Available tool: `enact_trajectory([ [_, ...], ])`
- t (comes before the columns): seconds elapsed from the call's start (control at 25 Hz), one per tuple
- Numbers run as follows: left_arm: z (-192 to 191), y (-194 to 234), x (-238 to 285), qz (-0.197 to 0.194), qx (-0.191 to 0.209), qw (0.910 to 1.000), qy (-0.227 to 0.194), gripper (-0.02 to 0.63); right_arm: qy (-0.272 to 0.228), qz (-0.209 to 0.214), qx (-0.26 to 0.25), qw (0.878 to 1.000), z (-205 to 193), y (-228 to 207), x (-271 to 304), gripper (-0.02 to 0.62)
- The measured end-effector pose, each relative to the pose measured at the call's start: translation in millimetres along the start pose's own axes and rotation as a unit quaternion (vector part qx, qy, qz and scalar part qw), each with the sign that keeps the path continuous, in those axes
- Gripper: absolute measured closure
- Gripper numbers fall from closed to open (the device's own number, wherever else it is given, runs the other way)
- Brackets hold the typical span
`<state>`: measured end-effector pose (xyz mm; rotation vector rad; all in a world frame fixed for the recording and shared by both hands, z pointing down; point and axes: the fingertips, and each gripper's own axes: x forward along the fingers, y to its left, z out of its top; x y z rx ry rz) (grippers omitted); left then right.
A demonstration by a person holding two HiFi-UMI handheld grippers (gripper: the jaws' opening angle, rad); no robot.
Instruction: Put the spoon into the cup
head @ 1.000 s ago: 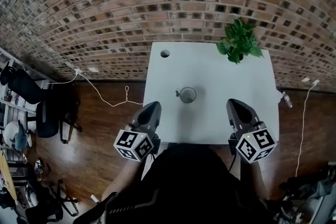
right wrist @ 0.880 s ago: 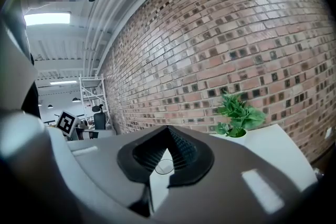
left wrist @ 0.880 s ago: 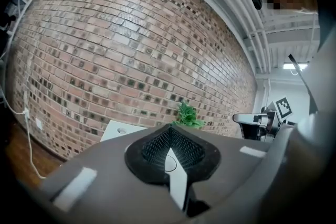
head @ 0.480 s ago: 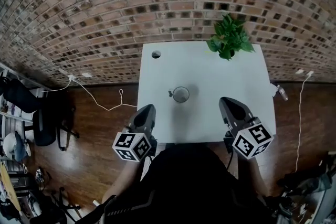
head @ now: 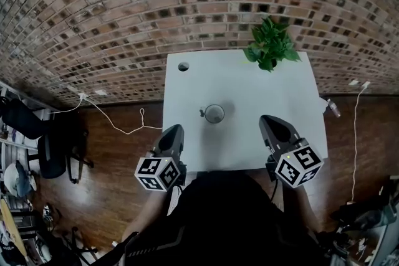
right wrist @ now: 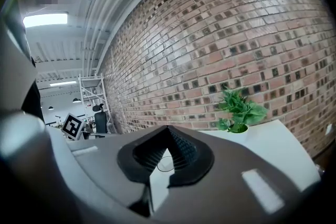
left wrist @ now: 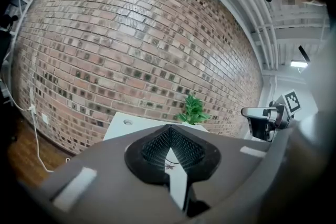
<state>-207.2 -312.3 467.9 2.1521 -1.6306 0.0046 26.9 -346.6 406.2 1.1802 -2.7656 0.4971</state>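
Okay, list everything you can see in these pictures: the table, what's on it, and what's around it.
table: one, white, against the wall
cup: one, clear glass, middle of the table
potted plant: one, green, table's far right corner
cable hole: one, dark, table's far left corner
brick wall: one, red-brown, behind the table
floor: dark wood, around the table
cables: two, white, floor left and right of the table
office chair: one, black, far left
left gripper: grey, shut, empty, table's near left edge
right gripper: grey, shut, empty, near right
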Motion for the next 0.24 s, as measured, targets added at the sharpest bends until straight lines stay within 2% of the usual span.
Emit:
enact_trajectory([
  [0.24, -2.9, -0.5, 2.6, -0.011, 0.011, 0.9999, 0.005, 0.604, 0.008, 0.008, -0.004, 1.000, -1.0, 3.5, 12.1, 0.590],
])
